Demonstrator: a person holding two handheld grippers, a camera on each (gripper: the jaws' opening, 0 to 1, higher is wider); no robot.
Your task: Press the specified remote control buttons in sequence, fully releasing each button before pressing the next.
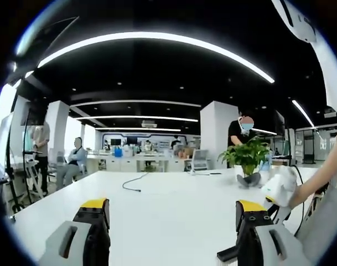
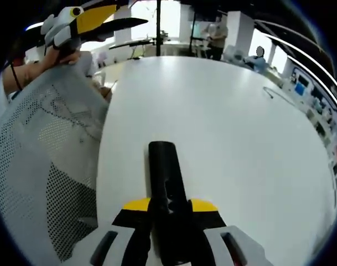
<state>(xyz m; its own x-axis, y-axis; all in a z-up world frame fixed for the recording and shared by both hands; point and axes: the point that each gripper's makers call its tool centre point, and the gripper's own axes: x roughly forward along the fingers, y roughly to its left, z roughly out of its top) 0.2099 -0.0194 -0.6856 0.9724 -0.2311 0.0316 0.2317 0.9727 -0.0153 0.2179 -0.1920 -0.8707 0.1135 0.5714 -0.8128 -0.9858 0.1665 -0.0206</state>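
Your right gripper (image 2: 169, 213) clamps the slim black remote control (image 2: 167, 194) over the white table (image 2: 229, 138); your left gripper (image 1: 174, 213) stands apart, facing a green potted plant (image 1: 247, 157)

You have the table (image 1: 157, 210) as your landmark: the cable (image 1: 134, 183) lies on it toward the far edge, the potted plant (image 1: 247, 158) at its far right, with a person (image 1: 241, 128) behind.
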